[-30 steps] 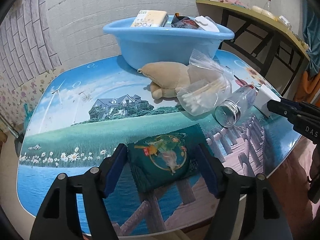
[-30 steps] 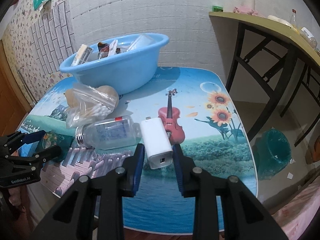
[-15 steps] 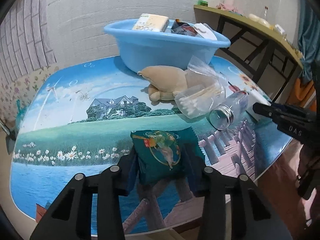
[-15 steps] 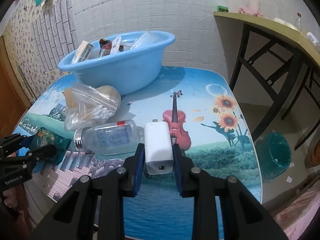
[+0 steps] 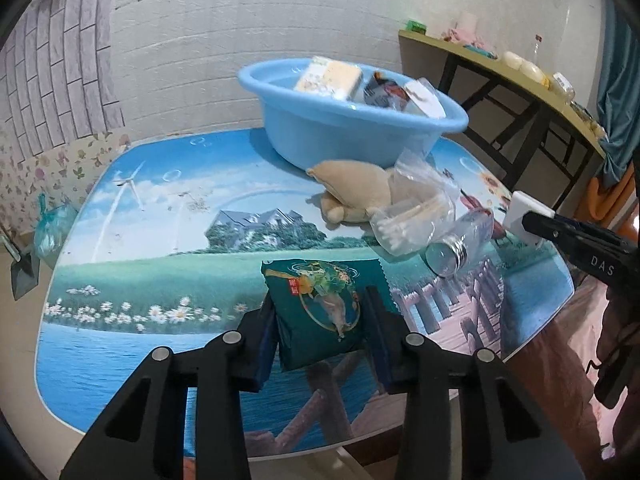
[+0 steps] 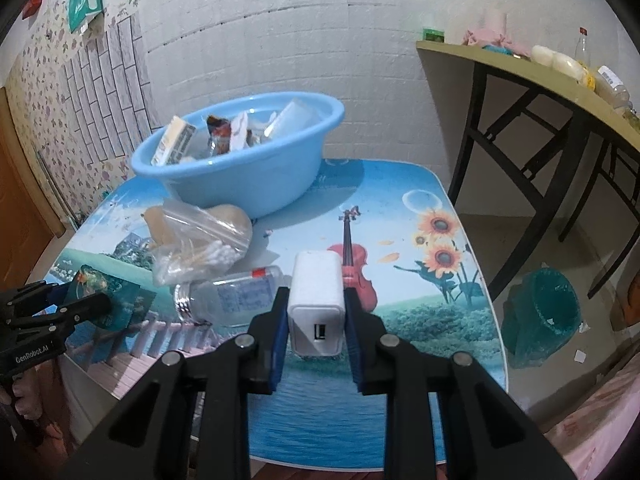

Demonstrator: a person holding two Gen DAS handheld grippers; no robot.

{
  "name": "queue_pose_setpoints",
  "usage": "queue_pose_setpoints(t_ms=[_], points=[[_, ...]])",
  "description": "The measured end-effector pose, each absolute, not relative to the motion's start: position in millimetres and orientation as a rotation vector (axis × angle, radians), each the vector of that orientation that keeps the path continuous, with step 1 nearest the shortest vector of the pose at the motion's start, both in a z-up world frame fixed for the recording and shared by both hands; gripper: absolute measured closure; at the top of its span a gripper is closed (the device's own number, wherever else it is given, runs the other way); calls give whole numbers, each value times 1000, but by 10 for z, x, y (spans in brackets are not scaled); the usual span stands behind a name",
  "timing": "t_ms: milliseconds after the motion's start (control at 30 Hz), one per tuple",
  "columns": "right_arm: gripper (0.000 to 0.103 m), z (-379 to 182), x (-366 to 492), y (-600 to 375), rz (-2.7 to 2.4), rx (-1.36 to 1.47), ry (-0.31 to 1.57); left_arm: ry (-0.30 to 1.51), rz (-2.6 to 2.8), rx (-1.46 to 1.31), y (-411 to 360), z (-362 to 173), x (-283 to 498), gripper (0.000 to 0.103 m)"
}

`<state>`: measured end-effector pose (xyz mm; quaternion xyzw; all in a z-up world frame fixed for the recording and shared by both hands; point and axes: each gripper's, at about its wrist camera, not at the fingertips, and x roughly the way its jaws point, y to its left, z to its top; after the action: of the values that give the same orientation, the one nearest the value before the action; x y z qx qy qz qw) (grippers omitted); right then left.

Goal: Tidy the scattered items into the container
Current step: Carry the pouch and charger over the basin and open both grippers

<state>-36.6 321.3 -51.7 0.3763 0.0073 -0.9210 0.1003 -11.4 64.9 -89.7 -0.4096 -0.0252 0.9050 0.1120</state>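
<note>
Clamped between the left gripper's (image 5: 320,336) 2 fingers, a dark green foil snack packet (image 5: 318,314) has been lifted off the picture-printed table (image 5: 160,240). A white USB charger block (image 6: 317,308), likewise raised, is gripped by the right gripper (image 6: 316,332). Both can now be carried to the far light-blue plastic basin (image 5: 340,128).

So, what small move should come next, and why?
Probably carry both items toward the blue basin and release inside. The left tongs grip the green packet, the right tongs grip the white charger, both seemingly lifted.
</note>
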Motion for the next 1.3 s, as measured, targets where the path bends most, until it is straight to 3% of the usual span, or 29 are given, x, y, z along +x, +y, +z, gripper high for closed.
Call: queue_pose_setpoints(t_ms=[733,1300], points=[[78,96,-403,2810,-2654,890,32,-116,2738,-987,515,-124,-383,64],[78,209,-1033,2665,-2631,859,49,-47,2748,-959,676,-15,-1162,64]])
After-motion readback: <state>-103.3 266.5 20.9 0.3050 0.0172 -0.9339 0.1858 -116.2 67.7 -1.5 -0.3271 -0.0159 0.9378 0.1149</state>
